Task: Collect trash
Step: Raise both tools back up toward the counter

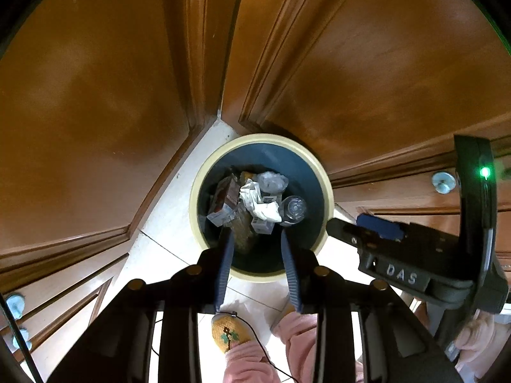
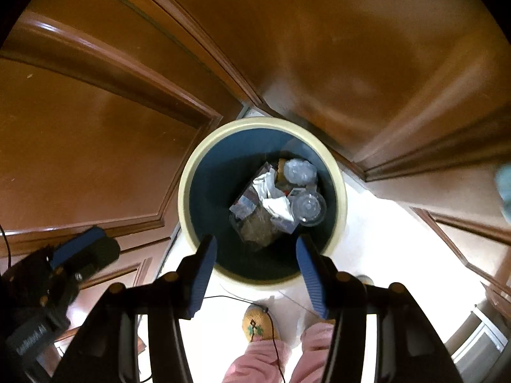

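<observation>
A round trash bin with a cream rim (image 1: 204, 172) (image 2: 188, 172) and dark blue inside stands on the pale tiled floor in a wooden corner. It holds crumpled white paper (image 1: 257, 201) (image 2: 271, 198), small cartons (image 1: 223, 207), a clear plastic bottle (image 1: 293, 209) and clear cups (image 2: 308, 206). My left gripper (image 1: 257, 233) is open and empty, held above the bin's near rim. My right gripper (image 2: 255, 239) is open and empty, also above the bin. The right gripper shows at the right of the left wrist view (image 1: 380, 226), and the left gripper shows at the left of the right wrist view (image 2: 80, 245).
Brown wooden doors and cabinet panels (image 1: 95, 95) (image 2: 383, 48) enclose the bin on three sides. Metal knobs (image 1: 443, 182) sit on cabinet fronts. The person's pink trouser legs and knitted slippers (image 1: 230, 332) (image 2: 258, 322) stand just in front of the bin, with a thin black cable across them.
</observation>
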Demonstrator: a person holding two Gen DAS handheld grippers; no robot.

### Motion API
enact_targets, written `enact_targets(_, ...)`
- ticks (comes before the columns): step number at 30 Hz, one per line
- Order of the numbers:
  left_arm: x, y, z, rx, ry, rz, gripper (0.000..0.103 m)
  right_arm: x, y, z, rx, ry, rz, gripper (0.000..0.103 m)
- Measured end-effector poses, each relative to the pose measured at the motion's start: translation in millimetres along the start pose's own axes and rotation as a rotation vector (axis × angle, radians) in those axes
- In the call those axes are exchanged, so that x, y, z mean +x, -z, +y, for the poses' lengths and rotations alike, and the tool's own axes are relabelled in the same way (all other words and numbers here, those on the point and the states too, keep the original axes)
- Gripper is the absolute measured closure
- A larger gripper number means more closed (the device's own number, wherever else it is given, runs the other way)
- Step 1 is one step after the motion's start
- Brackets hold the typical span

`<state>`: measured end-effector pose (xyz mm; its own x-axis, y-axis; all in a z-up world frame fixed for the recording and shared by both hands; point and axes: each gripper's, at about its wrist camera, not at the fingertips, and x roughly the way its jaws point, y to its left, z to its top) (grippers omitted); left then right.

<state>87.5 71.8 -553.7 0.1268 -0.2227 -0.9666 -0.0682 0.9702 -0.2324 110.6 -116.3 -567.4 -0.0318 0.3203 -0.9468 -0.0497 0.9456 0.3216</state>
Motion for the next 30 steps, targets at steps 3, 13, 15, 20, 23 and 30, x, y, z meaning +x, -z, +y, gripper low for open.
enact_targets(3, -17, 3, -7, 0.003, 0.011, -0.013, 0.071, -17, 12, 2, 0.008, -0.003, -0.015, 0.051)
enact_targets(13, -109, 16, -45, 0.054, 0.047, -0.082, 0.050, -123, 53, 24, 0.017, -0.028, -0.133, 0.051)
enact_targets(15, -135, 19, -54, 0.076, 0.045, -0.098, 0.045, -146, 61, 28, 0.024, -0.036, -0.156, 0.051)
enact_targets(20, -200, 27, -73, 0.151, 0.044, -0.144, 0.039, -204, 80, 43, 0.041, -0.054, -0.212, 0.051)
enact_targets(23, -237, 29, -81, 0.178, 0.063, -0.171, 0.038, -235, 88, 53, 0.022, -0.037, -0.249, 0.051)
enact_targets(30, -313, 38, -102, 0.243, 0.093, -0.235, 0.028, -324, 108, 82, -0.029, -0.017, -0.379, 0.051)
